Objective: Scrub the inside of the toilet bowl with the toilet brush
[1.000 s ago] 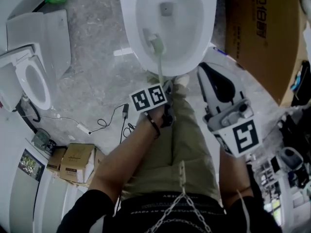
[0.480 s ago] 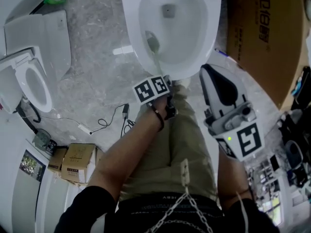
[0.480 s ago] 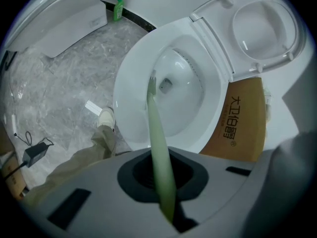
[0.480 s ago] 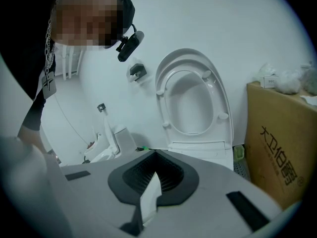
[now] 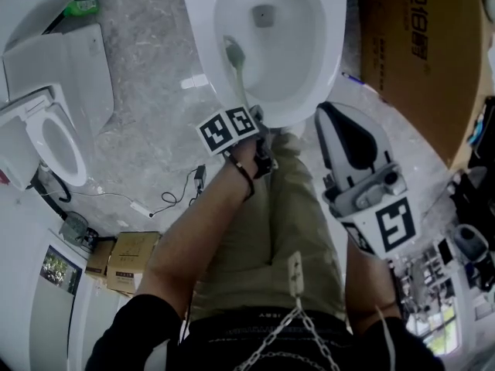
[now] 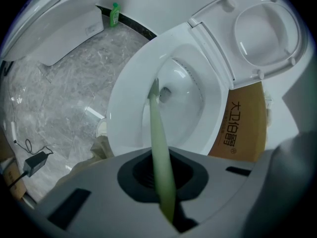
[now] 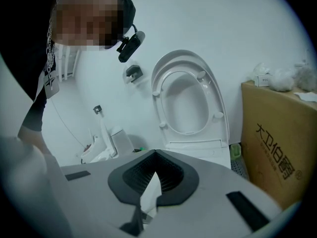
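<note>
**We scrub the toilet**

Our left gripper [image 6: 163,180] squeezes the long pale green plastic toilet brush [image 5: 237,66]. The brush head sits inside the white ceramic toilet bowl [image 5: 203,29], on its left side. Our right gripper [image 5: 332,114] hangs just outside the bowl's front rim, jaws closed together.

The toilet brush [image 5: 239,76] is reaching into the toilet bowl [image 5: 334,37] along its left wall — a cardboard box [image 5: 418,68] is standing right, a second toilet [image 5: 32,130] far left.

Olive trousers [image 5: 288,222], black top [image 5: 131,335]
</note>
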`<action>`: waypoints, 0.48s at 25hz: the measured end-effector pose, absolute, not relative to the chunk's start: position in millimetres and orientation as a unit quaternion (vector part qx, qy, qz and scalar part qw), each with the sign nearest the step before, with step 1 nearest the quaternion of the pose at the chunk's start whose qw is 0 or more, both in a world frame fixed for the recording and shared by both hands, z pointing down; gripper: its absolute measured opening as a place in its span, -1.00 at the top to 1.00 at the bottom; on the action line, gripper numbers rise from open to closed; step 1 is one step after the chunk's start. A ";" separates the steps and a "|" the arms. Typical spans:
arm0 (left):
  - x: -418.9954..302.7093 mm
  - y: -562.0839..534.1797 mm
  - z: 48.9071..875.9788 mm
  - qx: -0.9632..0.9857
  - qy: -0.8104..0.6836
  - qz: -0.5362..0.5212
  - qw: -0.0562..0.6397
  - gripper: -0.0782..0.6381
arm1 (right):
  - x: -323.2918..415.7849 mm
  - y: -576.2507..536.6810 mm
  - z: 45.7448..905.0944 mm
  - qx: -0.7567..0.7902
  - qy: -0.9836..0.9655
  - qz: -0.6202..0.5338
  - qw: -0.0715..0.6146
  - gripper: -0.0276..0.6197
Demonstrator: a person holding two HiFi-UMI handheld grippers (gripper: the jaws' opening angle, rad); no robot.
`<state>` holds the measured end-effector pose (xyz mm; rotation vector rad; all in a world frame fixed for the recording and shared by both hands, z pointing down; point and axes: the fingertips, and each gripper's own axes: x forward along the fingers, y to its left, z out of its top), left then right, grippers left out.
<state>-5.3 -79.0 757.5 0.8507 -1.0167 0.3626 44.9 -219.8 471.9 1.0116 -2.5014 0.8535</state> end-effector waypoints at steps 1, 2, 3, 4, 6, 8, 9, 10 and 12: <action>-6.9 -81.2 757.8 0.394 -0.470 0.167 0.772 0.78 | 46.1 -218.5 471.9 0.354 -0.873 0.298 0.156 0.94; -8.1 -83.3 758.2 0.394 -0.471 0.166 0.772 0.78 | 47.6 -217.5 472.1 0.354 -0.872 0.298 0.156 0.94; -8.8 -85.1 758.5 0.395 -0.471 0.166 0.771 0.78 | 49.1 -216.7 472.3 0.355 -0.872 0.298 0.157 0.94; -9.0 -86.5 758.8 0.396 -0.471 0.165 0.771 0.78 | 50.7 -216.1 472.4 0.356 -0.871 0.298 0.157 0.94; -9.8 -88.7 759.9 0.399 -0.472 0.168 0.768 0.78 | 53.6 -215.0 472.0 0.358 -0.871 0.299 0.157 0.94; -11.9 -92.5 762.2 0.404 -0.474 0.175 0.763 0.78 | 55.6 -214.5 470.8 0.360 -0.870 0.299 0.155 0.94; -13.2 -95.4 763.6 0.407 -0.475 0.178 0.759 0.78 | 56.6 -214.1 470.1 0.361 -0.870 0.299 0.154 0.94; -14.3 -98.8 764.8 0.410 -0.476 0.180 0.757 0.78 | 57.8 -213.7 469.5 0.361 -0.870 0.299 0.153 0.94; -15.8 -106.5 765.6 0.413 -0.476 0.180 0.755 0.78 | 60.4 -212.2 469.2 0.361 -0.870 0.298 0.153 0.94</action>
